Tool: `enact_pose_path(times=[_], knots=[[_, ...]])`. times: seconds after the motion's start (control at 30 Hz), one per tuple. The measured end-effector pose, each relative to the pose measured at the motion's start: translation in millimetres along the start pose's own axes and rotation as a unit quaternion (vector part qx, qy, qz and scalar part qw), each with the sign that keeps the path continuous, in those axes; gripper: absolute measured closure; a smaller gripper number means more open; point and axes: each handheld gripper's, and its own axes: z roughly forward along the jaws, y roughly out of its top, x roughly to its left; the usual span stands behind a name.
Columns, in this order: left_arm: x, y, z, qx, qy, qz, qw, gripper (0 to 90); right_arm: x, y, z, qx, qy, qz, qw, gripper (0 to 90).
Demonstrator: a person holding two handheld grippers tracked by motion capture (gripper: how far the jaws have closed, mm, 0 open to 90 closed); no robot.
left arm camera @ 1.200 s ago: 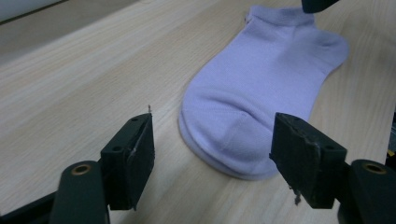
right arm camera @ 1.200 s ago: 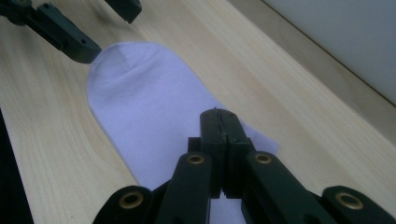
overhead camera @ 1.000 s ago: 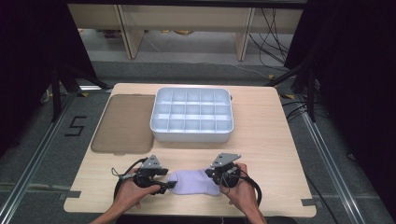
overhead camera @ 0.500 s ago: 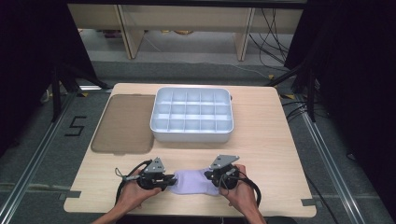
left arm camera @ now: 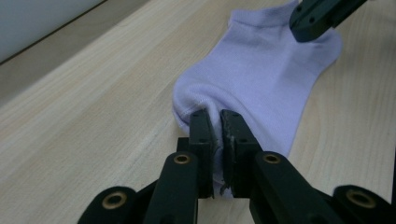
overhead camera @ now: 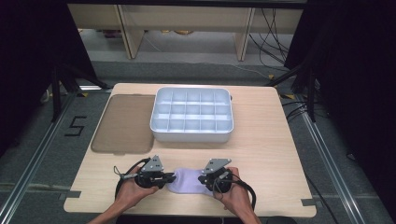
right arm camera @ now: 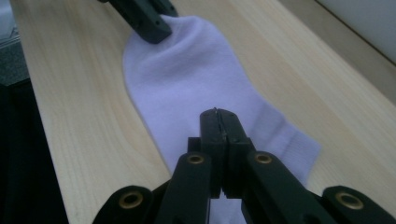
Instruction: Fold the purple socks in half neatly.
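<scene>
Left hand-held gripper (left arm camera: 217,122) just clamped sock (left arm camera: 261,70) edge; right hand-held gripper (right arm camera: 220,116) pinches other end

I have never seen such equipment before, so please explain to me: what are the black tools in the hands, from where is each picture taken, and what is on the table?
A person sits at a wooden table and holds a hand-operated two-jaw gripper in each hand. The high view looks down from above. Each of the other two pictures comes from a camera riding on one gripper and looking along its black jaws.

On the table lie a pale purple ankle sock, a white divided tray and a flat brown lid beside it.

The left gripper has just been closing and now pinches one end of the sock. The right gripper is shut on the other end.
</scene>
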Motion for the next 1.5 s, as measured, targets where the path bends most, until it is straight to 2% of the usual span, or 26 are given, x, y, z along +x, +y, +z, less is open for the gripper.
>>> enact_pose_path(times=[0.03, 0.17, 0.2, 0.23, 0.37, 0.4, 0.43, 0.47, 0.53, 0.57, 0.67, 0.7, 0.77, 0.83, 0.87, 0.9, 0.93, 0.97, 1.07, 1.17, 1.27, 1.33, 1.37, 1.4, 1.43, 1.5], knots=[[0.3, 0.5, -2.2, -0.005, -0.001, -0.009, 0.9999, 83.5, 4.7, 1.9, 4.3, 0.006, 0.007, 0.004, 1.0, 90.0], [2.9, 1.6, -5.3, -0.007, -0.005, -0.006, 0.9999, 83.5, 12.9, 6.6, 16.4, 0.015, 0.02, -0.011, 0.9996, 90.0], [4.5, 2.3, -6.7, -0.005, -0.005, 0.002, 1.0, 83.5, 12.9, 6.6, 16.4, 0.015, 0.02, -0.011, 0.9996, 90.0], [2.9, 2.7, -8.1, -0.004, -0.008, -0.009, 0.9999, 83.5, 18.5, 9.8, 23.1, 0.02, 0.032, -0.018, 0.9991, 90.0], [3.1, 5.0, -12.6, -0.004, -0.012, -0.013, 0.9998, 83.5, 25.0, 15.4, 36.4, 0.031, 0.043, -0.038, 0.9979, 90.0], [4.2, 5.9, -14.5, -0.001, -0.011, -0.005, 0.9999, 83.5, 26.5, 16.3, 38.4, 0.038, 0.042, -0.036, 0.9977, 90.0], [5.5, 6.7, -16.4, 0.001, -0.011, 0.001, 0.9999, 83.5, 27.8, 17.3, 42.1, 0.038, 0.045, -0.042, 0.9974, 90.0], [4.1, 6.9, -17.7, -0.004, -0.012, -0.013, 0.9998, 83.5, 29.1, 18.8, 43.1, 0.037, 0.047, -0.034, 0.9976, 90.0], [5.3, 7.7, -19.9, -0.003, -0.014, -0.006, 0.9999, 83.6, 30.7, 20.3, 44.6, 0.035, 0.049, -0.031, 0.9977, 90.0], [5.3, 7.3, -23.2, -0.001, -0.012, -0.014, 0.9998, 83.6, 33.6, 23.0, 48.3, 0.031, 0.052, -0.041, 0.9973, 90.0], [7.9, 6.7, -27.3, -0.002, -0.014, -0.013, 0.9998, 83.6, 37.0, 26.9, 51.4, 0.03, 0.058, -0.042, 0.997, 90.0], [9.4, 6.1, -31.6, -0.003, -0.014, -0.023, 0.9996, 83.6, 36.7, 28.1, 52.4, 0.028, 0.063, -0.048, 0.9965, 90.0], [10.9, 6.0, -34.0, -0.003, -0.016, -0.018, 0.9997, 83.6, 37.1, 28.9, 51.9, 0.024, 0.067, -0.038, 0.9967, 90.0], [11.8, 5.7, -37.9, -0.004, -0.015, -0.023, 0.9996, 83.6, 33.5, 31.5, 48.2, 0.016, 0.067, -0.033, 0.9971, 90.0], [13.2, 6.0, -39.6, -0.003, -0.018, -0.018, 0.9997, 83.6, 29.7, 33.2, 45.3, 0.01, 0.057, -0.032, 0.9978, 90.0], [14.2, 6.5, -41.7, 0.002, -0.018, -0.022, 0.9996, 83.5, 19.6, 36.9, 39.1, 0.0, 0.036, -0.026, 0.999, 90.0], [14.2, 6.5, -41.7, 0.002, -0.018, -0.022, 0.9996, 83.5, 19.6, 36.9, 39.1, 0.0, 0.036, -0.026, 0.999, 90.0], [15.8, 7.9, -42.8, 0.006, -0.02, -0.016, 0.9997, 83.5, 8.6, 39.8, 38.1, -0.005, 0.023, -0.016, 0.9996, 90.0], [15.9, 8.9, -43.6, 0.007, -0.022, -0.017, 0.9996, 83.5, -1.3, 43.8, 44.9, -0.003, 0.019, -0.013, 0.9997, 90.0], [17.1, 10.8, -45.3, 0.009, -0.025, -0.018, 0.9995, 83.5, -6.7, 47.8, 54.3, 0.004, 0.013, -0.017, 0.9998, 90.0], [17.7, 12.0, -47.7, 0.011, -0.022, -0.017, 0.9996, 83.6, -7.2, 51.0, 62.0, 0.02, 0.017, -0.008, 0.9996, 90.0], [18.1, 12.5, -48.3, 0.012, -0.026, -0.016, 0.9995, 83.6, -7.4, 51.9, 66.4, 0.017, 0.019, -0.015, 0.9996, 90.0], [19.5, 13.3, -49.8, 0.009, -0.025, -0.018, 0.9995, 83.6, -6.8, 52.8, 71.1, 0.02, 0.02, -0.008, 0.9996, 90.0], [19.8, 13.4, -50.3, 0.008, -0.024, -0.023, 0.9994, 83.6, -7.1, 53.8, 71.9, 0.026, 0.021, -0.013, 0.9994, 90.0], [21.8, 14.2, -51.3, 0.01, -0.026, -0.016, 0.9995, 83.5, -5.4, 54.4, 74.1, 0.022, 0.019, -0.014, 0.9995, 90.0], [22.8, 15.0, -52.2, 0.008, -0.025, -0.018, 0.9995, 83.5, -3.7, 56.2, 75.6, 0.027, 0.023, -0.022, 0.9991, 90.0]])
